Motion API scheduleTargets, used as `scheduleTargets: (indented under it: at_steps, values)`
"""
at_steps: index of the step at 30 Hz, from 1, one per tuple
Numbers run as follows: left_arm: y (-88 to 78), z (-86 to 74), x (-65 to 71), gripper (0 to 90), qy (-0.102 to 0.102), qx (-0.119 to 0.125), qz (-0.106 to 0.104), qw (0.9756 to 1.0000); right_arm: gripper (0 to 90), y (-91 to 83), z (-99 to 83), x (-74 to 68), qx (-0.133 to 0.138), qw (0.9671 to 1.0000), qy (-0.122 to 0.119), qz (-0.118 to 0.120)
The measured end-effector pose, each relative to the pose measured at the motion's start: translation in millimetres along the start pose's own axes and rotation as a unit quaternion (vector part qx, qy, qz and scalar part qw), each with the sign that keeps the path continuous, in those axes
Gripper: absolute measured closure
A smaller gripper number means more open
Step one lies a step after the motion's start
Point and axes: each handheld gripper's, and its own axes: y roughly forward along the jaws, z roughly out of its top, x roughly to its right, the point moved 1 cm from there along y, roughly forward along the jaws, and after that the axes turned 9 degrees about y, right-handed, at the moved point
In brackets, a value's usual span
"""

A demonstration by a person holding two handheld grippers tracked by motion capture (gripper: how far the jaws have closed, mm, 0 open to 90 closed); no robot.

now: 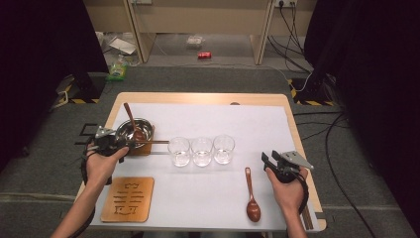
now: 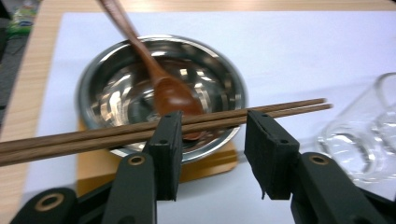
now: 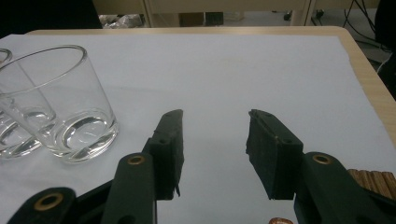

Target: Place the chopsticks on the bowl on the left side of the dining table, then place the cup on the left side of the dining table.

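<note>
A steel bowl (image 1: 134, 130) (image 2: 116, 93) stands on a wooden coaster (image 2: 210, 163) at the left of the white mat. A brown wooden spoon (image 1: 130, 115) (image 2: 140, 51) leans inside it. A pair of wooden chopsticks (image 1: 154, 142) (image 2: 280, 108) lies level across the bowl's near rim. My left gripper (image 1: 124, 145) (image 2: 212, 116) is right at that rim, open, its jaws apart just in front of the chopsticks and not pressing them. My right gripper (image 1: 270, 156) (image 3: 215, 114) rests open near the mat's right side, with nothing between its jaws.
Three clear glasses (image 1: 179, 151) (image 1: 202, 151) (image 1: 224, 148) stand in a row mid-table; the nearest one (image 3: 70, 107) is left of my right gripper. A second wooden spoon (image 1: 251, 196) lies by the right hand. A carved wooden coaster (image 1: 128, 199) sits front left.
</note>
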Motion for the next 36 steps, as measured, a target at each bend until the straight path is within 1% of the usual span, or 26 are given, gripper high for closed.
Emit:
scheduleTargets:
  at_steps: [9,13,18,23,28,30,31,36]
  values:
    - [11.1,8.4,28.8,55.6,0.018,0.009,-0.036,0.9991,56.0,0.8,2.7,-0.7,0.000,1.0000,0.002,0.004]
    - [16.0,14.8,39.6,55.1,0.028,0.011,-0.049,0.9984,55.8,0.6,2.7,1.4,-0.001,1.0000,0.002,0.006]
    - [18.9,26.5,53.2,54.8,0.038,0.021,-0.061,0.9972,55.6,-1.2,2.6,3.9,-0.004,1.0000,0.006,0.004]
    - [20.7,32.3,62.5,54.6,0.049,0.026,-0.064,0.9964,55.3,-5.0,5.7,2.4,-0.002,1.0000,0.006,0.002]
    - [24.0,34.1,68.5,54.5,0.048,0.027,-0.074,0.9958,55.3,-6.3,5.1,-1.0,-0.003,1.0000,0.009,0.003]
    - [25.9,35.9,70.2,54.6,0.045,0.025,-0.077,0.9957,55.3,-5.6,5.5,-0.8,-0.001,1.0000,0.002,0.003]
    - [27.2,36.9,71.2,54.5,0.044,0.026,-0.080,0.9955,55.3,-5.2,5.4,-1.4,-0.002,1.0000,0.003,0.004]
    - [32.1,39.2,76.2,54.4,0.048,0.019,-0.088,0.9948,55.2,-4.1,4.3,-0.4,-0.005,1.0000,0.004,0.005]
